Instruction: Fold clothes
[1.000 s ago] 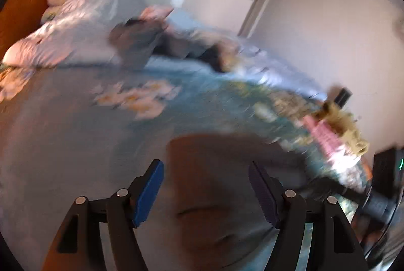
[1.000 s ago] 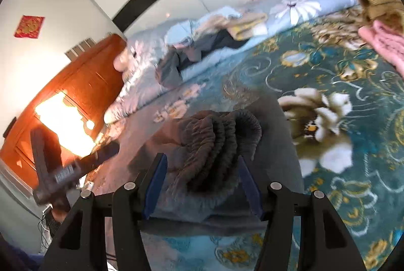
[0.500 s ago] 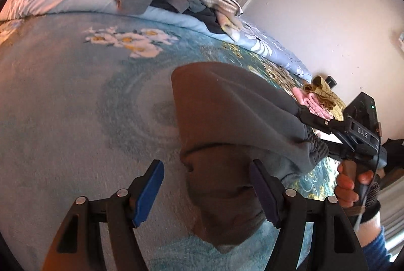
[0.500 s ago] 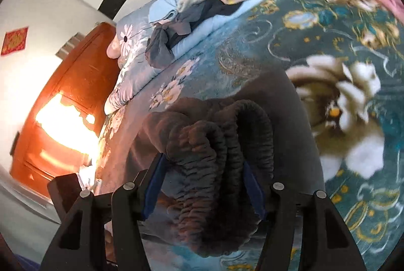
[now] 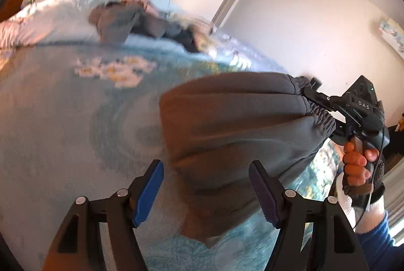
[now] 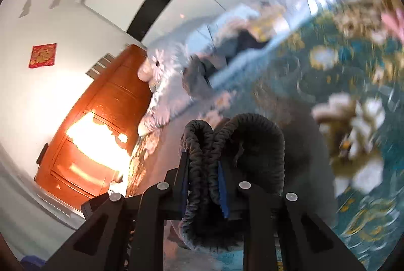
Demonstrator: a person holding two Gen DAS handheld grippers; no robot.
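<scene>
Bed, teal floral cover. Grey trousers hang over it, long axis running from the right gripper, clamped on the elastic waistband, down toward the left gripper. Left stands wide, holding nothing; the lower cloth lies between its fingers, so left is nearer

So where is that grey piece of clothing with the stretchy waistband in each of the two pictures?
Left wrist view: the grey garment fills the centre, its waistband at right held by the right hand-held gripper.
Right wrist view: its bunched waistband sits low centre, clamped between the fingers.
Shared landmark: the pile of clothes at the far side of the bed.
</scene>
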